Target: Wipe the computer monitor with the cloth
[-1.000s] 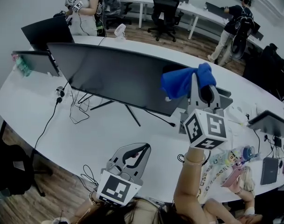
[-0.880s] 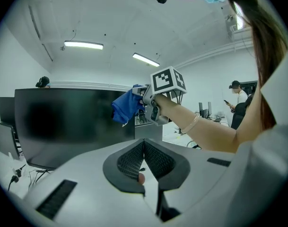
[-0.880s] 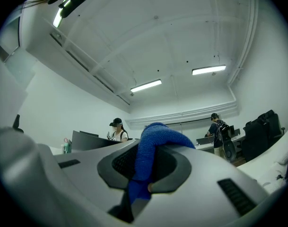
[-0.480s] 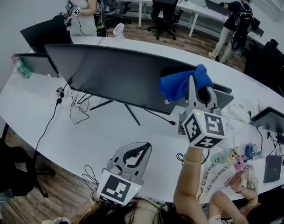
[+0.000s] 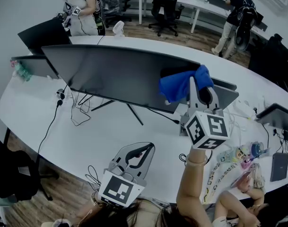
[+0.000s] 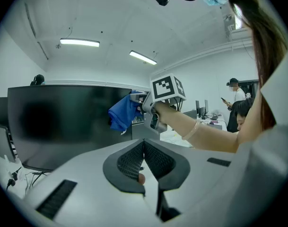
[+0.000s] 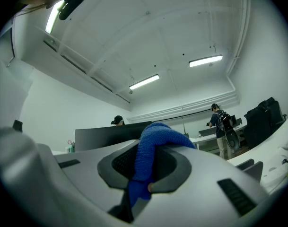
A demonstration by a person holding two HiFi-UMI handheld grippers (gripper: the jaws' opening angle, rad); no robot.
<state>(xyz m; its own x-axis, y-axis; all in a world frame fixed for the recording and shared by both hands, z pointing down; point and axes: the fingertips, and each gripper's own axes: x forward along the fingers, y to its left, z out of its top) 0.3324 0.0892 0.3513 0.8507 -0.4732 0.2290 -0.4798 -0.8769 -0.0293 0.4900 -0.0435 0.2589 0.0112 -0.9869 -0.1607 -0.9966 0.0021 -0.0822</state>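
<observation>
The long white curved table (image 5: 87,136) looks the same to us as a second ago, with the cables under the stand untouched. The wide black computer monitor (image 5: 120,77) stands on it just as it did, its dark screen facing near and left.

What has changed is small. Our right gripper (image 5: 195,82) has edged a little to the left along the upper right part of the screen. The left gripper (image 5: 143,151) has stayed low at the near edge of the table, well apart from the monitor. Its jaws are together with nothing between them.

The right gripper's jaws are clamped on the blue terry cloth (image 5: 179,85), and a thick fold bulges out between them in the right gripper view (image 7: 153,150). In the left gripper view the cloth (image 6: 122,115) hangs at the right end of the screen. It seems to lie against the glass, though we cannot be sure it touches.

We judge that the wiping has only begun at the right end. The long stretch of screen to the left is yet to be covered, and the stroke should carry on leftward.
</observation>
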